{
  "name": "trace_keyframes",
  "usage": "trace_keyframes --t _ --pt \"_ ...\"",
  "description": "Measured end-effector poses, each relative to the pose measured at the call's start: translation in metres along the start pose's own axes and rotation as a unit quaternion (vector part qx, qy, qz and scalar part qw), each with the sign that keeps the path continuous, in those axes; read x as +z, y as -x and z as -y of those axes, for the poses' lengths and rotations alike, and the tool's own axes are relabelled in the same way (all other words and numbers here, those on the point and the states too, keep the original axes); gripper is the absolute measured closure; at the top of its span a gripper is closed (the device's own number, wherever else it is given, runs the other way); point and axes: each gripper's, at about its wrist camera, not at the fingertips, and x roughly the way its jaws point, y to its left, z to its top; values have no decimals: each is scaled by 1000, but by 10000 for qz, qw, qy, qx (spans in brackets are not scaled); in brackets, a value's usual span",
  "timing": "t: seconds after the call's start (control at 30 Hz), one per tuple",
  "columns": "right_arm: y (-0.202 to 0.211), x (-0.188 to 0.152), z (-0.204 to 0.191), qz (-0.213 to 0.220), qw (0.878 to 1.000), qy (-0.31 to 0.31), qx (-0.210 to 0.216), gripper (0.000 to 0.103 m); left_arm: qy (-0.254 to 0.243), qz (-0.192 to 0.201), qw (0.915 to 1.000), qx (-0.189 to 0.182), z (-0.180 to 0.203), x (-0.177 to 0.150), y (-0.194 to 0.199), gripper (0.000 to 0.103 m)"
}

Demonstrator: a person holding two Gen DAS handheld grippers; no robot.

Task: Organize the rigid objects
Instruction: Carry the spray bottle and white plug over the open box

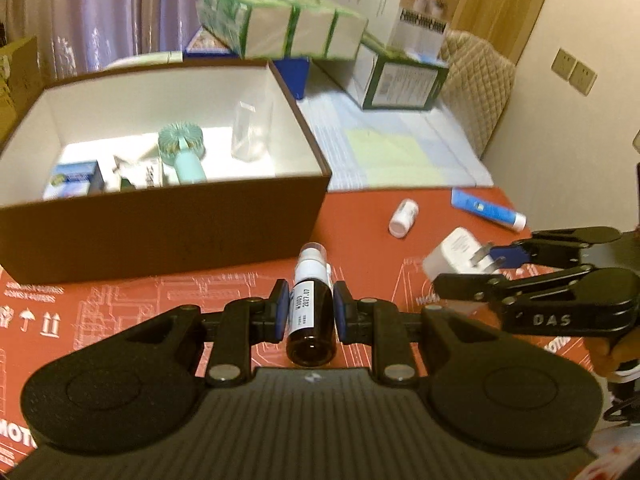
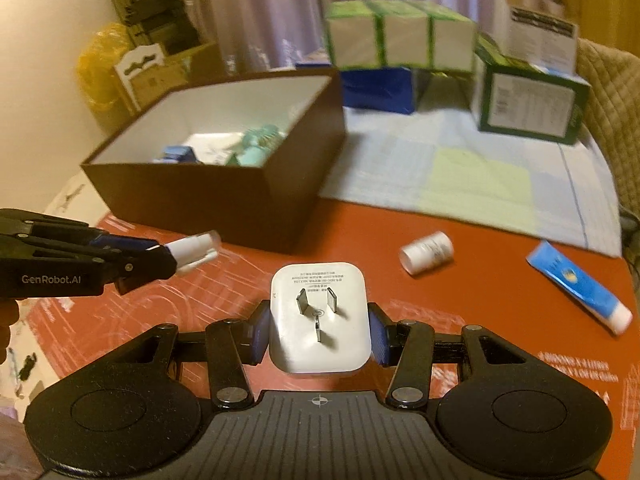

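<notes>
I had the left gripper (image 1: 310,314) pinching a dark bottle (image 1: 311,312) across its body, cap forward, and the right gripper (image 2: 318,334) clamped on a white plug (image 2: 319,320), prongs toward the camera. Both loads hung above the red mat (image 1: 360,216), short of the brown box (image 1: 160,224). To do this well, I judged each should clear the near wall, then drop into bare floor beside the fan (image 1: 182,148), one hand at a time. A pill bottle (image 2: 426,252) and blue tube (image 2: 580,284) lay on the mat. Readable writing: "GenRobot.AI" and "DAS" on the grippers; the bottle's label was too blurred.
</notes>
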Motion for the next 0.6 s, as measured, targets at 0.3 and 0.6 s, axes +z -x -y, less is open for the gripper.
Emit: trace_keyframes --t 0.3,0.6 --pt "-3 37 -31 256 9982 299 461 57 162 511 9986 -11 -21 25 39 84" --pt "-20 81 -50 506 9955 499 633 57 212 857 9959 218 -49 56 48 84"
